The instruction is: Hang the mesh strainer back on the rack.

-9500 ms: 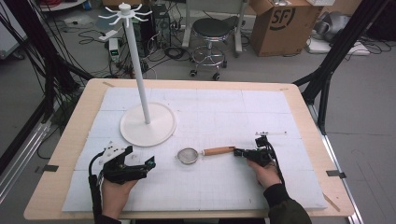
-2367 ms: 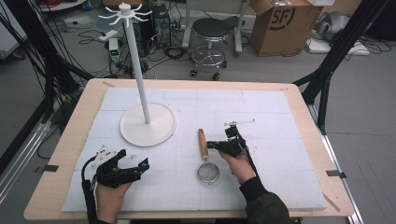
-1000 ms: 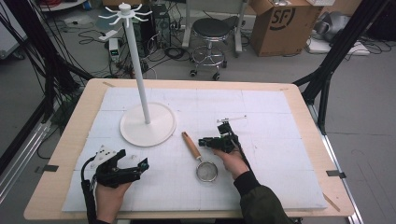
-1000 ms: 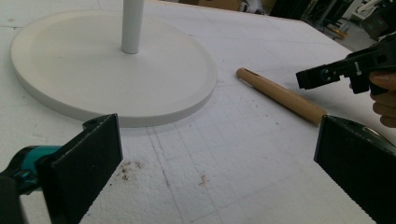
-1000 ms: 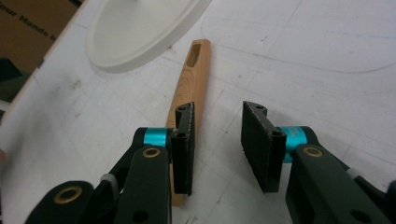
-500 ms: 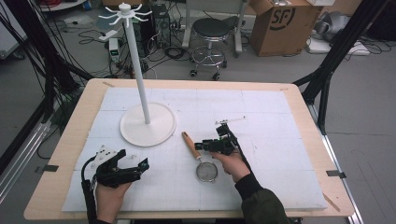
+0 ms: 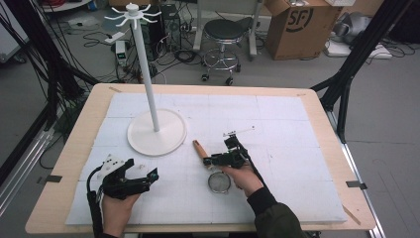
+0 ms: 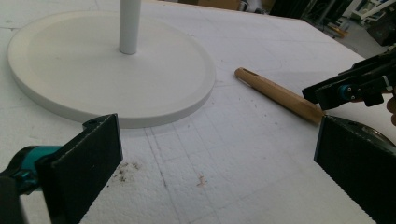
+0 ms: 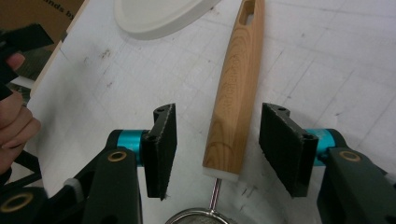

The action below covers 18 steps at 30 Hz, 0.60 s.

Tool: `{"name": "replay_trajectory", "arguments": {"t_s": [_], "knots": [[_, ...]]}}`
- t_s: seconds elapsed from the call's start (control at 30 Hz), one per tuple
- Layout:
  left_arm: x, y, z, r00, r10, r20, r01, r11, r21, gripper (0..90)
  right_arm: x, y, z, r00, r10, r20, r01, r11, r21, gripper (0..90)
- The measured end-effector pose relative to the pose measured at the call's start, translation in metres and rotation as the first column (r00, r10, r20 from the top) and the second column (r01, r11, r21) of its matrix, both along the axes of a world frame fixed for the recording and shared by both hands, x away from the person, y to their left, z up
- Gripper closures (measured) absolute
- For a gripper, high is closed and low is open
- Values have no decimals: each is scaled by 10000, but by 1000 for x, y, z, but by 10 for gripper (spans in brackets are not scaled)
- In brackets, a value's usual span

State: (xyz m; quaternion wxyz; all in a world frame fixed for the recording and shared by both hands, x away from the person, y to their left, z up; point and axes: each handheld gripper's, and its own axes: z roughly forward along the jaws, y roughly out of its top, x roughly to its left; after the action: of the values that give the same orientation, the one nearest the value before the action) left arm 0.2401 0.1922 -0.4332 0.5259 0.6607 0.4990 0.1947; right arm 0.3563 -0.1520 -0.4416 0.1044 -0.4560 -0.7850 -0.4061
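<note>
Small strainer (image 7: 214, 173) with wooden handle (image 9: 236, 88) lies flat on the white foam-covered surface (image 7: 297, 148), just off the rim of the white stand base (image 7: 156, 133), on the side toward the person. Handle's slotted end points at the base; the mesh bowl (image 7: 218, 182) lies at the end away from the base.

Right tongs (image 9: 218, 147) straddle the handle near its bowl end, one black pad on each side. Gap visible on both sides in the right gripper view, so the pads are not pressing on the wood. Jaws have just been closing, with the handle between them. In the high view the right tongs (image 7: 221, 159) sit over the handle, beside the base.

Left tongs (image 8: 215, 168) are spread wide with nothing between them, held low over the foam just short of the base rim. In the high view the left tongs (image 7: 143, 176) are near the base's front edge, well apart from the strainer.

White pole (image 7: 146, 69) stands upright from the middle of the base, with hook arms at the top.
</note>
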Motion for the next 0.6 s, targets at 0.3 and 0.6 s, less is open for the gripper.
{"name": "replay_trajectory", "arguments": {"t_s": [0.3,0.6], "knots": [[0,0,0,10000,-6,10,6,10000,-14,16,-5,7,-1,9994,148,310,-135,9990,-423,513],[0,-1,0,10000,-28,1,28,10000,-8,16,-13,14,-2,9969,129,773,-57,9956,-932,520]]}}
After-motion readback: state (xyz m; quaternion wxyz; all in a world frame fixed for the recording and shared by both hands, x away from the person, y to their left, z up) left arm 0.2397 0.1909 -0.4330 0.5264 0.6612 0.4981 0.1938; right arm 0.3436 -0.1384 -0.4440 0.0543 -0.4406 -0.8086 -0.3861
